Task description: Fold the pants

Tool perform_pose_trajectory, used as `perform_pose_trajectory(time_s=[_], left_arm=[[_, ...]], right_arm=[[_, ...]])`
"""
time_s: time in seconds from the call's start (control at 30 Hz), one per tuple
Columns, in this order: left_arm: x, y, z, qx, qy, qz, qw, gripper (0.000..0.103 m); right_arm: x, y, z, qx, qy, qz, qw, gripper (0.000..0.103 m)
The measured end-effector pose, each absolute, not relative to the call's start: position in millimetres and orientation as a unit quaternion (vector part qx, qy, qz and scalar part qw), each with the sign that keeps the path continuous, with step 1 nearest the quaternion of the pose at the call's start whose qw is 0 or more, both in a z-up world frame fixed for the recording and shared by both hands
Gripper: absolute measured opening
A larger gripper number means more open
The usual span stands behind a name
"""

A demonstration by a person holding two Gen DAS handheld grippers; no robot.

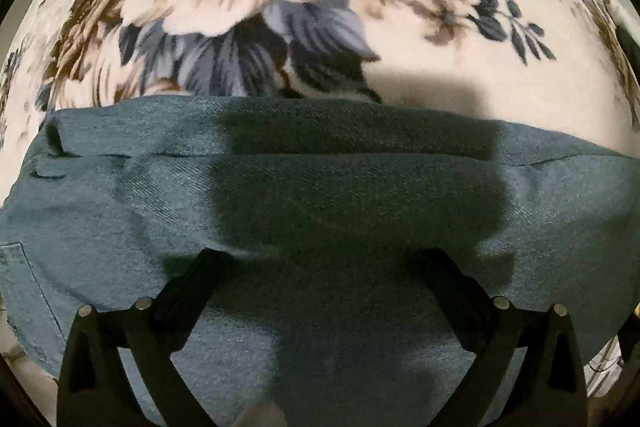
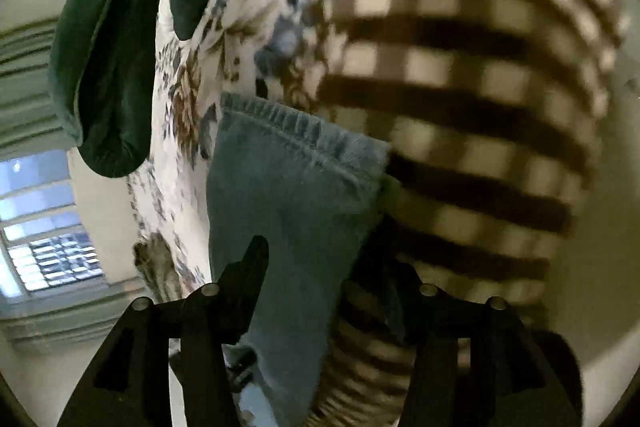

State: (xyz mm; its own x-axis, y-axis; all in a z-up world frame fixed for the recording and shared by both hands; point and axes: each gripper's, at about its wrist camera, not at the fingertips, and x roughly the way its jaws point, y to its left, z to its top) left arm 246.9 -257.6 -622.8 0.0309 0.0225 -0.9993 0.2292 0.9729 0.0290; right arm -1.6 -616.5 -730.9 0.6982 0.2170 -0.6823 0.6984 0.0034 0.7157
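Denim pants (image 1: 320,195), blue-green twill, lie folded in flat layers across a floral blanket (image 1: 440,67), with pocket stitching at the far left. The left gripper (image 1: 320,259) hovers just above the cloth, jaws apart and holding nothing; its shadow darkens the middle of the fabric. In the right wrist view, a dark green cushion (image 2: 100,67) sits left. The right gripper (image 2: 320,267) has a hemmed pant leg hanging between its jaws; whether they pinch it cannot be told. A blurred checked fabric (image 2: 460,87) crowds the right side.
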Motion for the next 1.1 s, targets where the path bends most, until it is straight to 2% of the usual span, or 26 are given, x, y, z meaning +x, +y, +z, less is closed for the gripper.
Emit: perform_pose_trajectory(time_s=[0.1,0.17,0.2,0.23,0.33,0.53,0.67,0.8,0.93,1.1], left_arm=[[244.4,-257.5,-624.5,0.089,0.681,-0.075,0.723,0.103],[238.3,-259.2,-621.3,0.088,0.678,-0.076,0.726,0.103],[239.7,-259.7,-621.1,0.089,0.679,-0.077,0.725,0.103],[236.8,-259.1,-617.0,0.088,0.68,-0.077,0.724,0.103],[230.4,-256.5,-603.0,0.075,0.677,-0.077,0.728,0.103],[225.0,-222.8,-552.2,0.018,0.66,-0.053,0.749,0.103],[220.3,-182.4,-511.2,-0.016,0.64,-0.034,0.767,0.103],[213.8,-128.2,-481.9,-0.037,0.617,-0.005,0.786,0.103],[208.1,-63.8,-471.5,-0.066,0.61,0.036,0.789,0.103],[190.3,16.5,-480.0,-0.08,0.614,0.096,0.779,0.103]], right_arm=[[8.4,-618.8,-738.2,0.703,0.273,-0.173,0.633,0.054],[24.4,-616.4,-741.7,0.704,0.26,-0.162,0.641,0.045],[29.0,-614.8,-741.2,0.697,0.267,-0.166,0.645,0.023],[37.3,-613.3,-739.9,0.686,0.277,-0.175,0.65,0.008],[54.1,-609.7,-718.3,0.654,0.291,-0.192,0.672,0.008],[69.2,-574.9,-621.4,0.563,0.316,-0.158,0.747,0.007],[88.9,-519.6,-558.7,0.502,0.337,-0.122,0.787,0.007],[109.0,-443.2,-522.3,0.442,0.37,-0.088,0.812,0.007],[141.2,-345.6,-524.6,0.372,0.415,-0.045,0.829,0.007],[169.7,-223.7,-590.3,0.283,0.508,-0.002,0.813,0.007]])
